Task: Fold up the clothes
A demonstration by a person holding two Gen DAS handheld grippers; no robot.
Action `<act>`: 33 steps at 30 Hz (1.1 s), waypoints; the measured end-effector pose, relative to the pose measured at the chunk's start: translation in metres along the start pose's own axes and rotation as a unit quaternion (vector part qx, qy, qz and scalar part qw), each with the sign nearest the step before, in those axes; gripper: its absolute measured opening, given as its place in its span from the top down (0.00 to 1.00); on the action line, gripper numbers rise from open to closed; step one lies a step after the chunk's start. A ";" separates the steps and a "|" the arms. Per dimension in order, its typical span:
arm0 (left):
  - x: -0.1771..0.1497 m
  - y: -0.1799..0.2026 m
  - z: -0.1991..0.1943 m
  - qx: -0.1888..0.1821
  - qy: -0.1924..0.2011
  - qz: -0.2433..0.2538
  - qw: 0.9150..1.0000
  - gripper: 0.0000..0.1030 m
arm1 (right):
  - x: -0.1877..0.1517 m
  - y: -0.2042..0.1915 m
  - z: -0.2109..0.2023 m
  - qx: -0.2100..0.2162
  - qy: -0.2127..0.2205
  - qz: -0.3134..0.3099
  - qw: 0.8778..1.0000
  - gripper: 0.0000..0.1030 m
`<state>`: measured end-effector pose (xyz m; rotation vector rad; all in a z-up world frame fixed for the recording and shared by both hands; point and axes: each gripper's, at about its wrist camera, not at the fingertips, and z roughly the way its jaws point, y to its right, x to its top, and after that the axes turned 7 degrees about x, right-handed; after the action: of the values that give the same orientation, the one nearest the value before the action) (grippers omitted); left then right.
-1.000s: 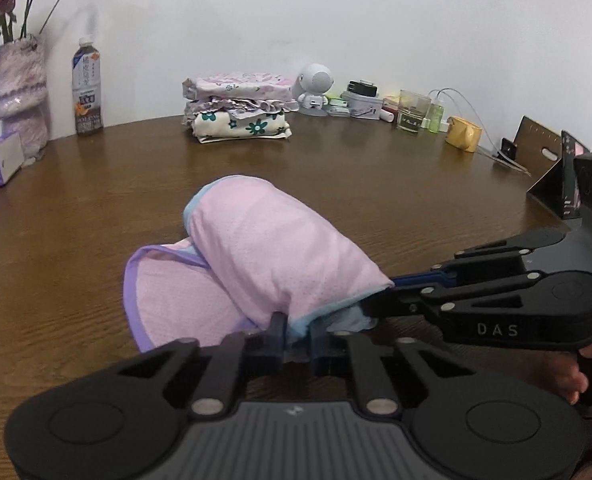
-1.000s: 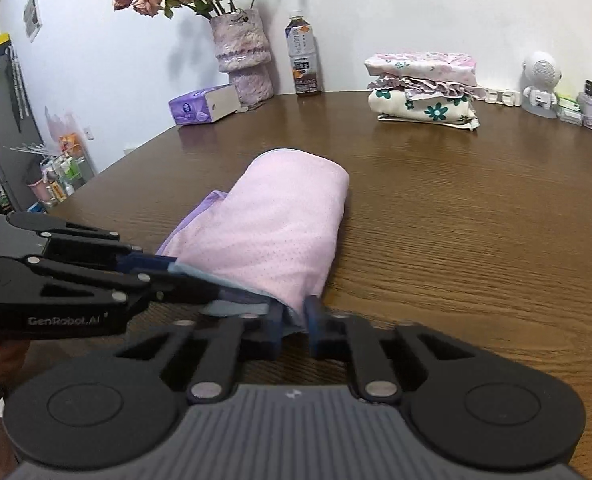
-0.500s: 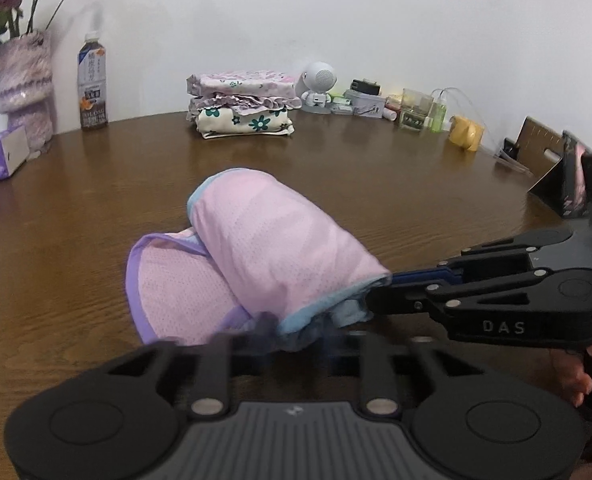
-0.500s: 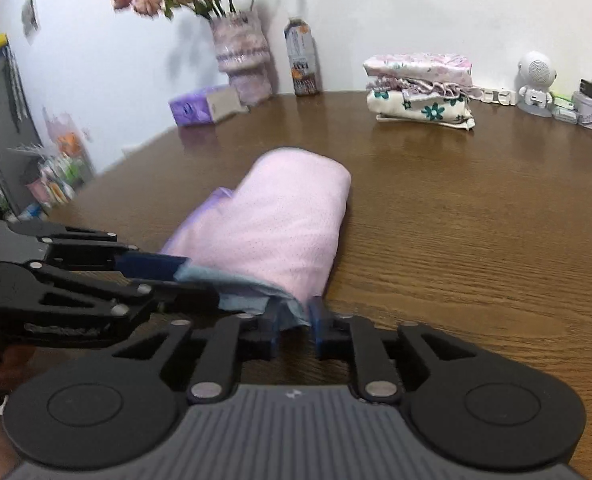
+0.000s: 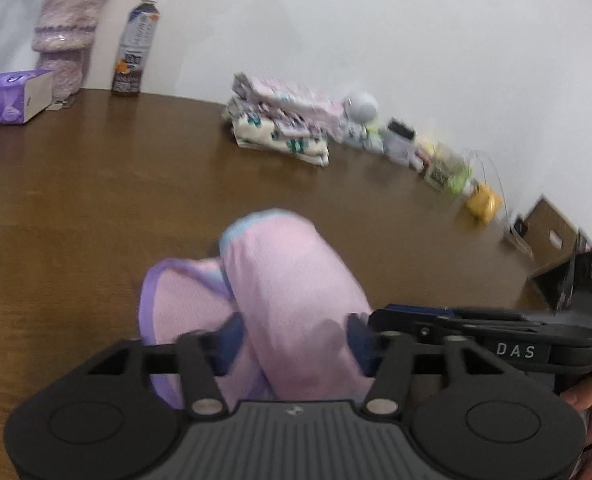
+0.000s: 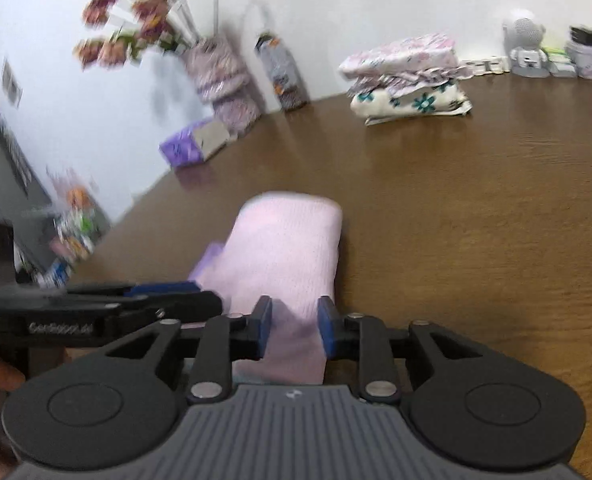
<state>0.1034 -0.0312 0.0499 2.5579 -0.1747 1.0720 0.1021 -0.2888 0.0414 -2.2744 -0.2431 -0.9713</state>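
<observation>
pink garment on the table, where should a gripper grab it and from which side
Grip the pink garment at its near open end, coming in low from the near table edge. The far end is a rounded, bulky fold, while the loose layered edges lie near, where the open left gripper and right gripper already straddle it.

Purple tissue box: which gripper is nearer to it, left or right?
Left. The left gripper is at the pink garment's near end on the tissue box's side; the right gripper is beside it, on the side away from the box.
</observation>
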 end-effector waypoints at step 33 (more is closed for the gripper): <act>0.058 -0.044 0.072 -0.011 -0.029 -0.113 0.993 0.55 | 0.050 0.042 0.061 0.008 -0.004 0.113 0.994 0.65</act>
<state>0.2031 -0.0157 0.0324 2.5175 0.0876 0.9077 0.1895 -0.2864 0.0240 -2.2342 0.0029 -0.8386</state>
